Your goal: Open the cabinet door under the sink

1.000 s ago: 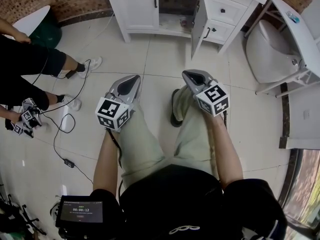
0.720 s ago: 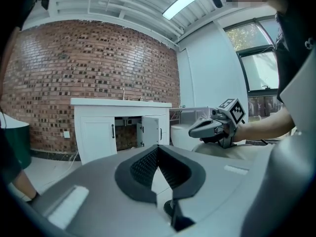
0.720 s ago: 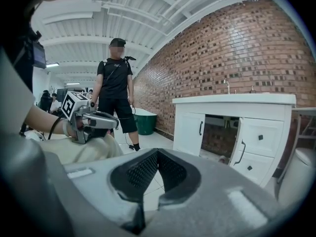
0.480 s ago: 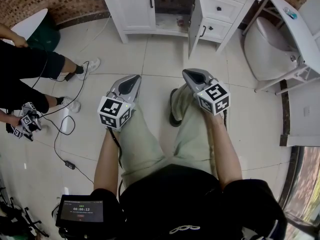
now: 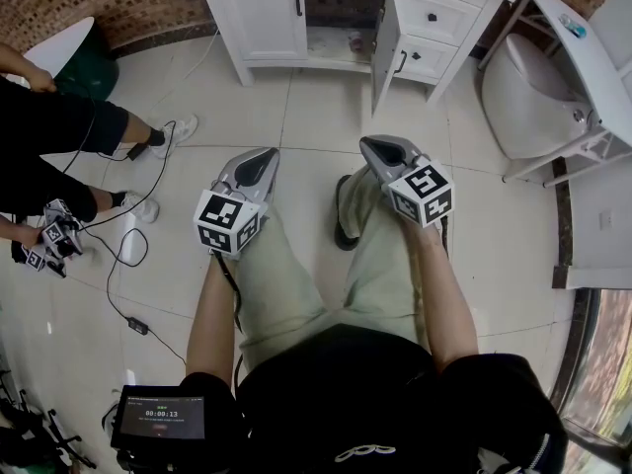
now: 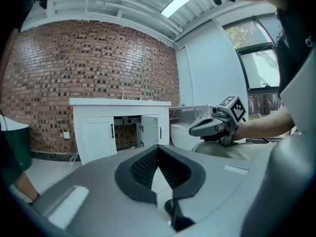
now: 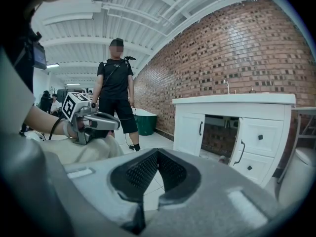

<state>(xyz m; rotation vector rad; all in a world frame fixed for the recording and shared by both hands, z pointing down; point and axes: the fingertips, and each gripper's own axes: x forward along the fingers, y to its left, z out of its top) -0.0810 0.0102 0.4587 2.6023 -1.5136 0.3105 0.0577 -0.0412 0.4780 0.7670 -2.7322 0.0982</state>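
Observation:
The white sink cabinet [image 5: 267,13] stands at the far edge of the tiled floor. Its left door is closed. The middle door [image 5: 385,38] stands swung outward, showing the dark inside [image 5: 331,13]. My left gripper [image 5: 265,154] rests on the person's left knee, shut and empty, far short of the cabinet. My right gripper [image 5: 373,146] rests on the right knee, also shut on nothing. In the left gripper view the jaws [image 6: 158,148] meet, with the cabinet [image 6: 94,132] far ahead. In the right gripper view the jaws [image 7: 158,152] meet, and the open door [image 7: 241,144] is ahead to the right.
A toilet [image 5: 533,87] sits right of the cabinet, with drawers [image 5: 434,18] on the cabinet's right side. Another person [image 5: 59,126] stands at the left holding a gripper [image 5: 49,235]. A cable [image 5: 128,255] trails over the floor. A green bin [image 5: 89,62] is at far left.
The head view has shifted slightly, so the cabinet sits a little higher in the picture. Both grippers stay on the knees, still shut.

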